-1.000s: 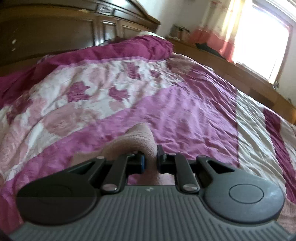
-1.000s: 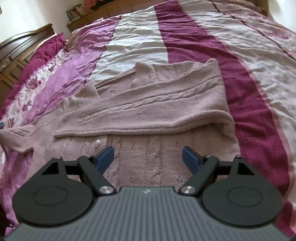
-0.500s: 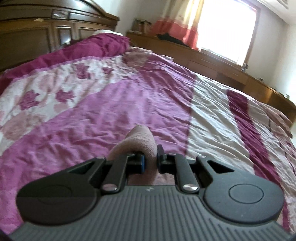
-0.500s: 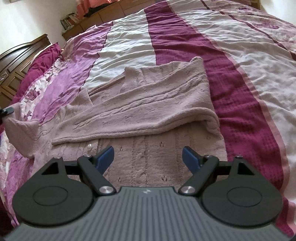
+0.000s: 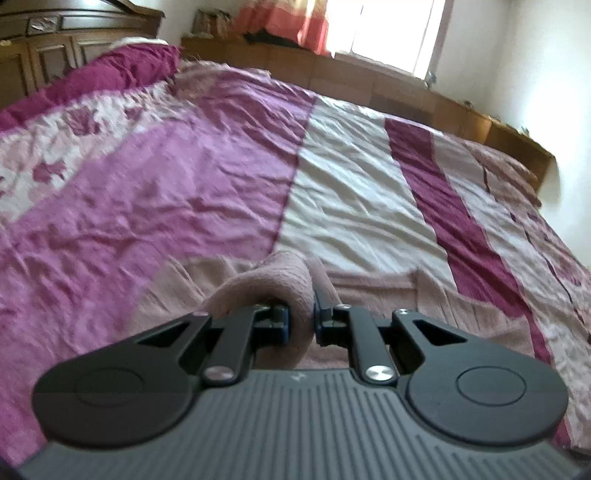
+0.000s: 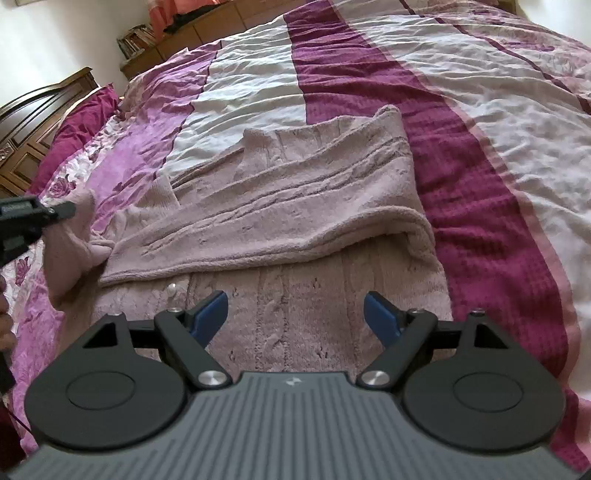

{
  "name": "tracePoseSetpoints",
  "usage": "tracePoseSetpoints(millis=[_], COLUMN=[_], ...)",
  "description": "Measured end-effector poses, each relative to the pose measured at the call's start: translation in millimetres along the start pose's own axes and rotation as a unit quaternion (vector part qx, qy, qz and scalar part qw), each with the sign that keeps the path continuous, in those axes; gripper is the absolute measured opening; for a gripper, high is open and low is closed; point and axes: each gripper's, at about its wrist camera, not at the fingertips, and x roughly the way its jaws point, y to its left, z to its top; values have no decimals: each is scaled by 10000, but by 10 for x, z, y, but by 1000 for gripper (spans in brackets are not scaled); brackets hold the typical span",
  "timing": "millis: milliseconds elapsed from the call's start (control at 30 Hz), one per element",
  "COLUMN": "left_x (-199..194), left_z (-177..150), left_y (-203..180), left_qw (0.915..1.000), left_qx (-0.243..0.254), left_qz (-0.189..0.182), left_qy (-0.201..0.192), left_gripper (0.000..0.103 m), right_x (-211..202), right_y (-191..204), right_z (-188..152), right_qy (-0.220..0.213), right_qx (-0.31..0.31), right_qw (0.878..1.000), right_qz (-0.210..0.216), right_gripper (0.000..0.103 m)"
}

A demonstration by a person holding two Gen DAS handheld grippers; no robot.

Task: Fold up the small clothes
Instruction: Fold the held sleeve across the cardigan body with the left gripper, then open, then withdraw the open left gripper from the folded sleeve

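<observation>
A dusty-pink knit sweater [image 6: 295, 192] lies on the bedspread [image 6: 498, 155], with one side folded over its body. My left gripper [image 5: 300, 317] is shut on a bunched sleeve [image 5: 280, 280] of it and holds it lifted. The right wrist view shows that gripper [image 6: 62, 212] at the left edge, with the sleeve [image 6: 74, 243] hanging from it beside the sweater's left side. My right gripper [image 6: 295, 314] stands open low over the sweater's near part, nothing between its blue pads [image 6: 212, 314].
The wide bed carries a quilt in magenta, pink and white stripes. A dark wooden headboard [image 5: 55, 48] stands at the left. A low wooden cabinet [image 5: 406, 92] runs along the far side under a bright window with orange curtains [image 5: 295, 18].
My left gripper has carried the sleeve across the bed toward the sweater's body, and it now shows at the left edge of the right wrist view. The right gripper has stayed put, still open.
</observation>
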Motion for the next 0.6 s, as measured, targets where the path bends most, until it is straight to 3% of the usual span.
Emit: tracePoseSetpoints(millis=[400, 600], left_x=[288, 341], left_z=[-478, -506], left_y=[-162, -141], left_qw=[9948, 9907], left_qx=[427, 378], left_qz=[-170, -378], left_qy=[914, 1250], left_gripper=[17, 41], right_x=[57, 76], right_y=[-37, -17], right_z=[-42, -62], right_qy=[66, 99], right_qx=[61, 34], right_qw=[10000, 9999], right_qz=[4, 25], right_gripper=[86, 86])
